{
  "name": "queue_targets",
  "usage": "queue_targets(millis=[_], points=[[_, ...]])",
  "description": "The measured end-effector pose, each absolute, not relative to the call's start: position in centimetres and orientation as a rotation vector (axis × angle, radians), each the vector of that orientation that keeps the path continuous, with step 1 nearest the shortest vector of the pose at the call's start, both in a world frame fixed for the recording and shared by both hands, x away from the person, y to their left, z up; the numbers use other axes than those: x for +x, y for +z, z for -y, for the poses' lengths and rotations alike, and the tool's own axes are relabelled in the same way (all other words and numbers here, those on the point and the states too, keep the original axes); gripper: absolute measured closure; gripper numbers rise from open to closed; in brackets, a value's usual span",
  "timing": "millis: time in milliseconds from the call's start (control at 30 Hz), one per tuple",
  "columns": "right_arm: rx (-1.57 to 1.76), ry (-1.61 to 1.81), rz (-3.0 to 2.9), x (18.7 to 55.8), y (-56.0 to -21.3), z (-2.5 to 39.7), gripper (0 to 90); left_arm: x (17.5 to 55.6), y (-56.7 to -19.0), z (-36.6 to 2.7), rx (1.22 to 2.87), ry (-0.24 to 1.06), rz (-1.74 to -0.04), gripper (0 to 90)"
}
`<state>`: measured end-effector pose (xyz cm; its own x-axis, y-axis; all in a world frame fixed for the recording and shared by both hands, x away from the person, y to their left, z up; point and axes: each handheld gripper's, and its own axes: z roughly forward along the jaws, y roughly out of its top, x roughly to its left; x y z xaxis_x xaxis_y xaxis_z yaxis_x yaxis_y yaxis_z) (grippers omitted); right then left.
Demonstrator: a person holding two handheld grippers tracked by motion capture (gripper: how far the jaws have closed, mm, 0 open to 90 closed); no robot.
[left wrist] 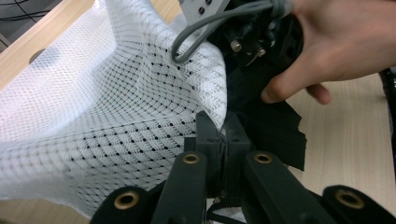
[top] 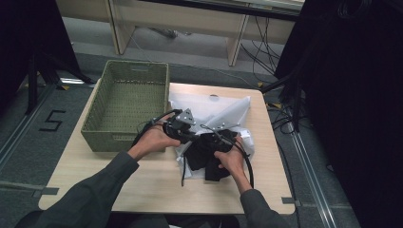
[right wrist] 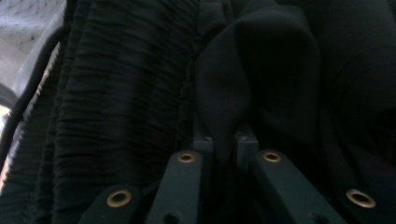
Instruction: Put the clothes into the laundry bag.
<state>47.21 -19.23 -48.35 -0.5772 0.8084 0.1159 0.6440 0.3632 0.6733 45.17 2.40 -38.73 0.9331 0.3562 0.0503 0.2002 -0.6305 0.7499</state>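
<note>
I see the table across the middle of the high view, and at its upper left the woven basket, which holds nothing that I can make out. To the right of the basket, at the centre of the frame, the white mesh bag lies spread on the wood, with the black garment bunched on its near edge.

I judge both to be light, limp and prone to sag, so a hold on a hem or a thick fold should serve better than one on flat cloth; the mesh looks open enough to snag a jaw tip.

My left gripper has its jaws pressed together on the mesh edge at lower centre of its own view, the garment just beside it. My right gripper pinches a fold of the garment, in the lower middle of the right gripper view.
</note>
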Motion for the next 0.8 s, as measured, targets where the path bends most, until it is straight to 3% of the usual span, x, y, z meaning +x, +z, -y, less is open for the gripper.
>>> queue_targets(millis=[133, 300, 467, 800], points=[[1.326, 1.096, -2.361, 46.9, -46.4, 20.0, 80.7, 45.6, -39.4, -2.6, 2.233, 0.242, -0.462, 87.9], [1.227, 1.175, -2.341, 45.5, -44.2, 20.6, 56.4, 46.0, -39.6, -3.0, 2.242, 0.263, -0.468, 87.6], [1.195, 1.242, -2.293, 42.4, -40.5, 23.3, 45.8, 46.2, -39.6, -3.3, 2.217, 0.266, -0.513, 87.6], [1.152, 1.057, -2.512, 38.5, -45.1, 23.2, 34.7, 46.5, -39.5, -3.2, 2.225, 0.274, -0.498, 87.5]])
